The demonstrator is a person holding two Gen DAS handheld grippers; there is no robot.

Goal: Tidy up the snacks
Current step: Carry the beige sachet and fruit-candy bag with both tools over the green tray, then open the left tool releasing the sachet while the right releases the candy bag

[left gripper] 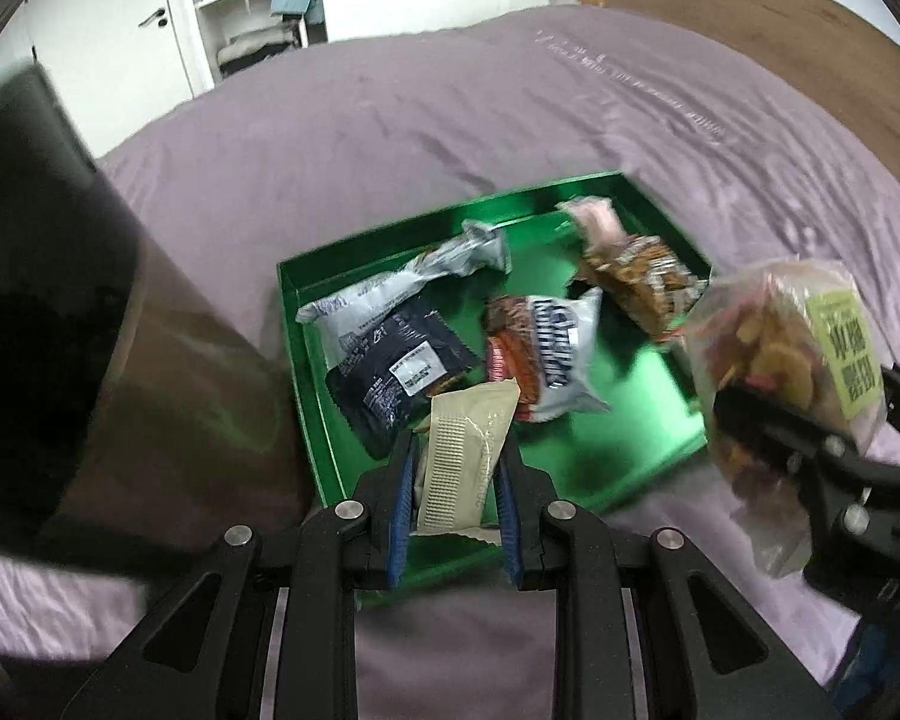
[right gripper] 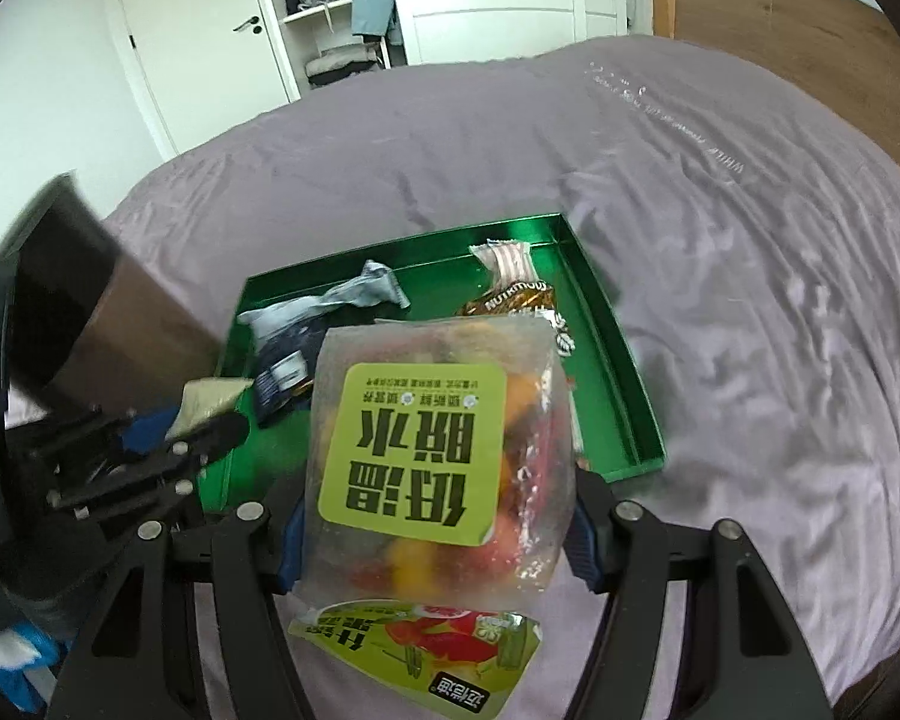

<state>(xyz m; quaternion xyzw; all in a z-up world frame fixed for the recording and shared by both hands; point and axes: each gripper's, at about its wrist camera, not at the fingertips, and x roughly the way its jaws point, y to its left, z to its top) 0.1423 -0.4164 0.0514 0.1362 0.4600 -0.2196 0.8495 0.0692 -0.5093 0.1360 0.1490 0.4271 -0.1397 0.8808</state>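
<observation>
Gripping a beige snack packet [left gripper: 468,462] between its blue-padded fingers, your left gripper [left gripper: 457,468] hangs over the near left corner of the green tray [left gripper: 630,438], which sits on the purple bed [left gripper: 390,120]. The packet stands on end between the jaws, its upper edge reaching toward a dark navy packet [left gripper: 399,375] lying just ahead in the tray. Beyond that one lies a grey-white pouch [left gripper: 390,294], and ahead and slightly to the right of your left gripper a blue-and-white bag [left gripper: 555,354] leans against an orange-red wrapper. Farther off, toward the tray's far right corner, rests a brown patterned bag [left gripper: 642,282] with a pink-striped twist at its top. Your right gripper [right gripper: 435,516] is clamped on a clear bag of dried fruit [right gripper: 438,456] bearing a lime-green label, held up in the air above the tray's near edge so that it hides much of the tray behind it. To the left of both grippers a dark, blurred box-like shape [left gripper: 42,276] fills the edge of each view; what it is cannot be told.
</observation>
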